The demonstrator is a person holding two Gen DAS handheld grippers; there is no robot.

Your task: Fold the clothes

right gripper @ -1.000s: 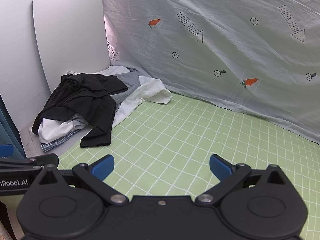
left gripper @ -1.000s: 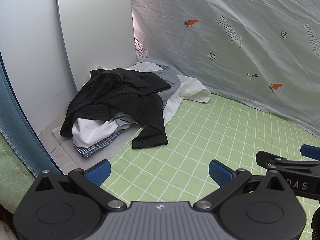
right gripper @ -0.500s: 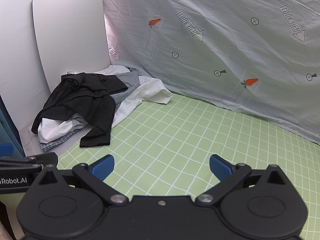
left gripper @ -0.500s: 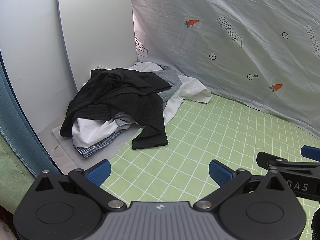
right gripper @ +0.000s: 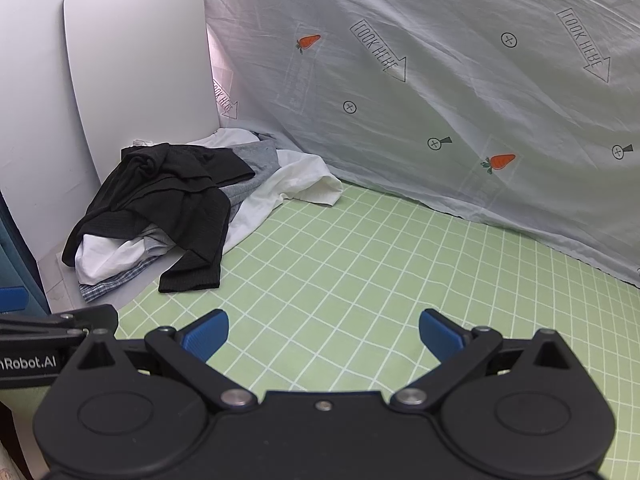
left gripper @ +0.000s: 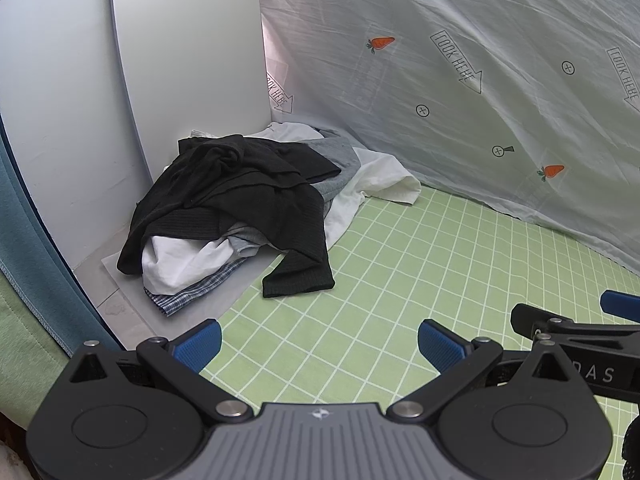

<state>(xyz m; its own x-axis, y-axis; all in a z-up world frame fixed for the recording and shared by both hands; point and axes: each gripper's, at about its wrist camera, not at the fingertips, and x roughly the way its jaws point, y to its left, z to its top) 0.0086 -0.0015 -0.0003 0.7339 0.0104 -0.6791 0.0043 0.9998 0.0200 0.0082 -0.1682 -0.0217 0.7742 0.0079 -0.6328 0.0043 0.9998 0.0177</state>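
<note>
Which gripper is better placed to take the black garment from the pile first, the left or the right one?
Probably the left. The left gripper is open and empty, on the side of the pile, where the black garment lies on top. The right gripper, also open, faces mostly bare green mat.

My two wrist cameras sit low, side by side, facing the far-left clothes pile (left gripper: 240, 208); both share it, mat (right gripper: 360, 272) and sheet (right gripper: 440, 80).
</note>
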